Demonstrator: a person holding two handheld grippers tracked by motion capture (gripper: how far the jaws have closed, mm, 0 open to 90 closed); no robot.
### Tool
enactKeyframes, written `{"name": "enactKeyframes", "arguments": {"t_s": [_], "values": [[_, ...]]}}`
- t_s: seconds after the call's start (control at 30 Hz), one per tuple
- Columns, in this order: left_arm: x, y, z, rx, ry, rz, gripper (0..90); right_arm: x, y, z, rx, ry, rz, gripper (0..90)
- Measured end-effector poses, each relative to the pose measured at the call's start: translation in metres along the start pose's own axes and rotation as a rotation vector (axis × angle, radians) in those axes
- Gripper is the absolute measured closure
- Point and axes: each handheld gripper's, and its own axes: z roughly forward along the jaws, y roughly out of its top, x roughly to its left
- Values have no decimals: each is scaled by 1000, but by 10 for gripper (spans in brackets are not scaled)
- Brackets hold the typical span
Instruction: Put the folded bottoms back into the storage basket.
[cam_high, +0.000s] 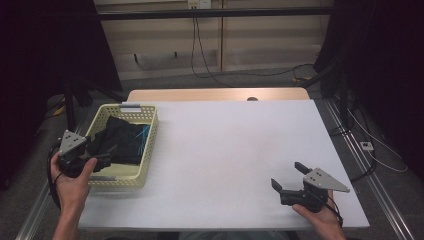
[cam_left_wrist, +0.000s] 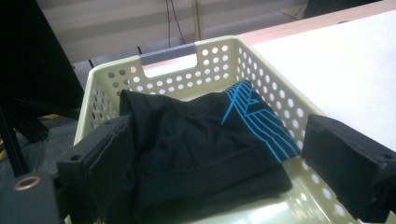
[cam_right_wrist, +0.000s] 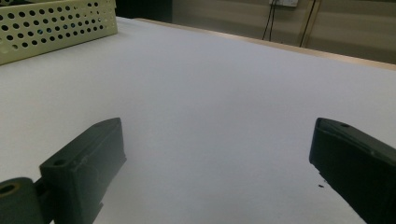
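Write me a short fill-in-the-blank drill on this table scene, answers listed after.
1. The black garment with blue stripes lies inside the pale yellow ____.
2. The jaws of the left gripper stand ____.
3. The right gripper sits over the bare ____ tabletop.

Missing words: basket; open; white

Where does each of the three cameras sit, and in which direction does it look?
High view: above the person's side, looking forward and down on the white table; both forearms, the left gripper and the right gripper show.
Left gripper view: on the left gripper, looking into the yellow basket at the black cloth; open jaws frame it.
Right gripper view: on the right gripper, looking low across the bare table; its jaws stand open.
All three share the basket.
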Motion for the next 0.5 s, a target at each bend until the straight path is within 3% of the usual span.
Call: {"name": "enactKeyframes", "arguments": {"t_s": [0.3, 0.5], "values": [[-18, -7, -8, 1, -39, 38, 91, 0, 0, 2, 3, 0, -1, 31], [-31, -9, -10, 19, -59, 31, 90, 0, 0, 1, 2, 2, -1, 31]]}}
